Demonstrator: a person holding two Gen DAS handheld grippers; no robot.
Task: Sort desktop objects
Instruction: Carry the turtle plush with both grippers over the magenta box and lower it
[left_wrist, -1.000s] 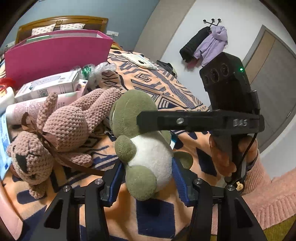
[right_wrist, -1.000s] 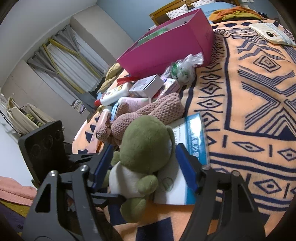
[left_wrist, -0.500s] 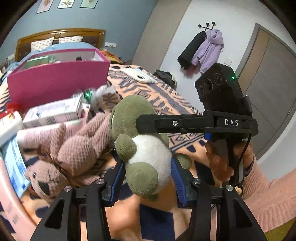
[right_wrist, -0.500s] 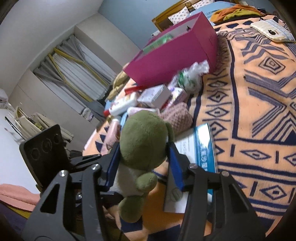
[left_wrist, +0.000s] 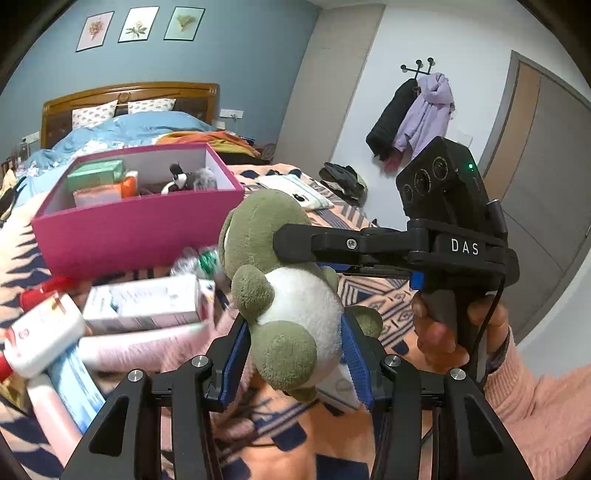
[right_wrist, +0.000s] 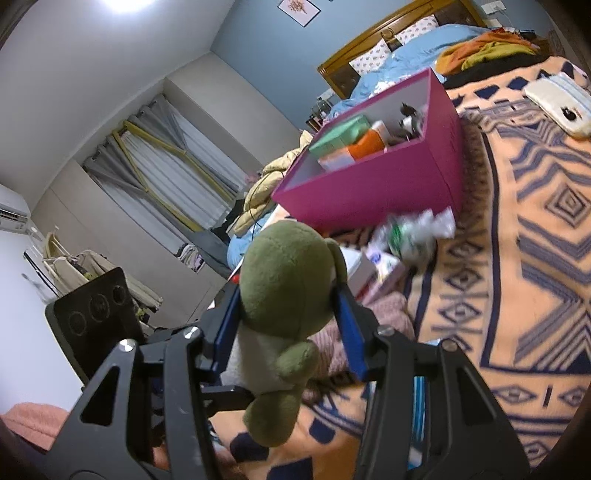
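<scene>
A green and white plush toy (left_wrist: 291, 306) hangs in the air above the patterned blanket (right_wrist: 535, 258). My left gripper (left_wrist: 295, 360) is shut on its white belly from below. My right gripper (right_wrist: 290, 332) is shut on the plush toy (right_wrist: 288, 284) at the green head. In the left wrist view, one black finger (left_wrist: 332, 242) of the right gripper crosses the head, with a hand on that gripper's handle. The open pink box (left_wrist: 136, 229) stands behind and to the left, with several items inside.
Below the toy lie a white carton (left_wrist: 147, 302), a white bottle with a red cap (left_wrist: 44, 332), a crinkly plastic bag (right_wrist: 417, 232), a pink crochet bunny (right_wrist: 388, 314) and a blue booklet (left_wrist: 81, 387). A white pouch (right_wrist: 557, 103) rests farther back on the blanket.
The right gripper has shut on the toy's head. Both grippers have lifted the plush toy off the blanket, and the pink box's inside has come into view.
</scene>
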